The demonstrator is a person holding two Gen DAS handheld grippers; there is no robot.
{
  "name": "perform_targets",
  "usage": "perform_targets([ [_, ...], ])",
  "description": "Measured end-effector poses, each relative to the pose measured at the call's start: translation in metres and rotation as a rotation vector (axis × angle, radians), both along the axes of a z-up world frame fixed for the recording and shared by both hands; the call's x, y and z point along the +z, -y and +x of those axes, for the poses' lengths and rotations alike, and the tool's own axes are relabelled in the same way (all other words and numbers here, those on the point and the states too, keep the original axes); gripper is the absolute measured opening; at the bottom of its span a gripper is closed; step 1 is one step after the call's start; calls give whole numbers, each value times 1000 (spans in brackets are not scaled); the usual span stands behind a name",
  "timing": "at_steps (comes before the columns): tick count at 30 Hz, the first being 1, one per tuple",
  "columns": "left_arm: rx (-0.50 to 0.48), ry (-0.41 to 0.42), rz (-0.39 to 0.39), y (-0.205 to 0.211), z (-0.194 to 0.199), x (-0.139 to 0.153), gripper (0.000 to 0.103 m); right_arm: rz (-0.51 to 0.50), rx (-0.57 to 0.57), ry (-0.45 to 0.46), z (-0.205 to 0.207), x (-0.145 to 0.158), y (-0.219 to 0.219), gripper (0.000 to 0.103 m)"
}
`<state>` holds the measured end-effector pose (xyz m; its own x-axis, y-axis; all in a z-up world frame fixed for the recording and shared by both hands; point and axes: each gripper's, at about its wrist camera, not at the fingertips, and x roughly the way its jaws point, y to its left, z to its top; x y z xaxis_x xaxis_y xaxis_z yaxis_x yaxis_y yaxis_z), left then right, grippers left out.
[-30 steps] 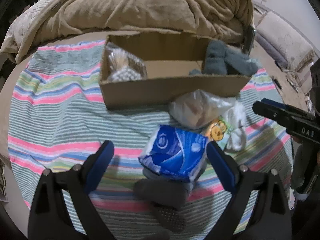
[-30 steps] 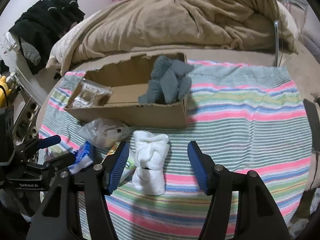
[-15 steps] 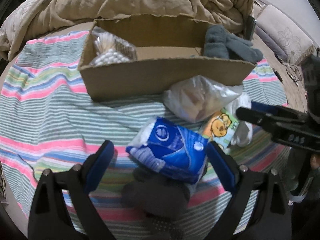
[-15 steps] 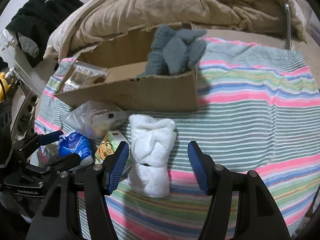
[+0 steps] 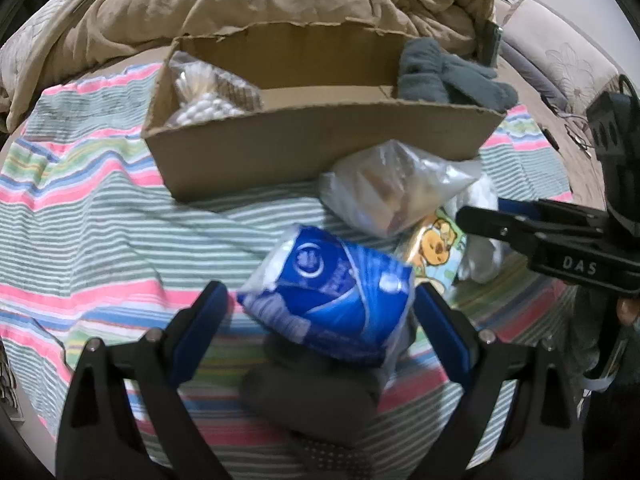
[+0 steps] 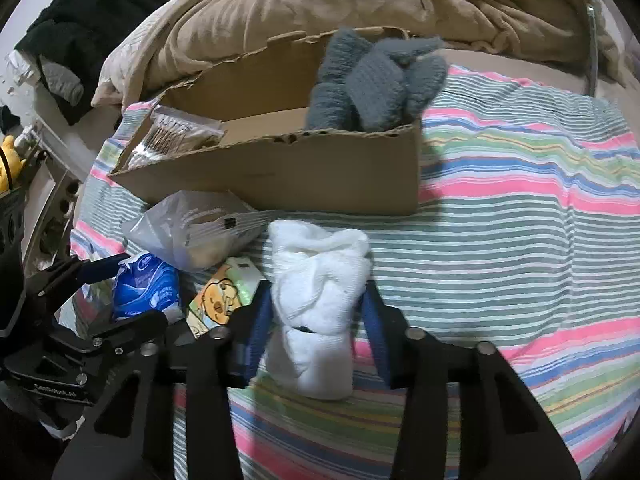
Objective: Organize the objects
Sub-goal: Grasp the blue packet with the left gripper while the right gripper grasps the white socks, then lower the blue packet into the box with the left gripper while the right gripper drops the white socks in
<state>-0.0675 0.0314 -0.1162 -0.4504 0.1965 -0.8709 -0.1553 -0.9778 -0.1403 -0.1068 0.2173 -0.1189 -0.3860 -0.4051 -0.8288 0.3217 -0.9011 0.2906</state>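
White terry: the rolled socks [image 6: 316,300] lie on the striped sheet [image 6: 520,240], just in front of the cardboard box [image 6: 280,176]. The right gripper [image 6: 316,312] has just been closing, and its blue pads now press both flanks of the roll at mid-length. Gripping across the narrow waist keeps the bundle from unrolling when lifted.

The left gripper [image 5: 320,316] is spread wide around the blue pack [image 5: 332,296]. The right pad sits at the pack's edge; the left pad stands clear. No grip is made. The pack rests tilted on a dark grey sock [image 5: 312,396], so it is likely to shift under uneven pressure.

Box contents:
- Left end: a clear packet of cotton swabs [image 5: 204,96].
- Right end: grey gloves [image 6: 376,84], piled above the rim.
- Centre floor: bare, which suits the next item.

Outside the box, against its front wall, lie a clear bag [image 5: 400,188] and a cartoon-bear packet [image 5: 436,248], just beside the socks.

Judged step: grasp secured on the socks; lift and transfer to the box not yet begun.
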Motion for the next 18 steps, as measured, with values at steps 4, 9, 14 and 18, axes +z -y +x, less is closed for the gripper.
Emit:
perform_targets([
  [4, -11, -15, 15, 0, 4, 1, 84, -4, -1, -8, 2, 2, 2, 37],
  [9, -9, -44, 44, 4, 9, 6, 82, -8, -11, -26, 6, 8, 0, 36],
  [14, -1, -80, 55, 7, 14, 18, 82, -18, -36, -56, 11, 19, -9, 36],
  [18, 12, -104, 57, 11, 18, 31, 82, -24, -50, -88, 14, 34, -15, 36],
])
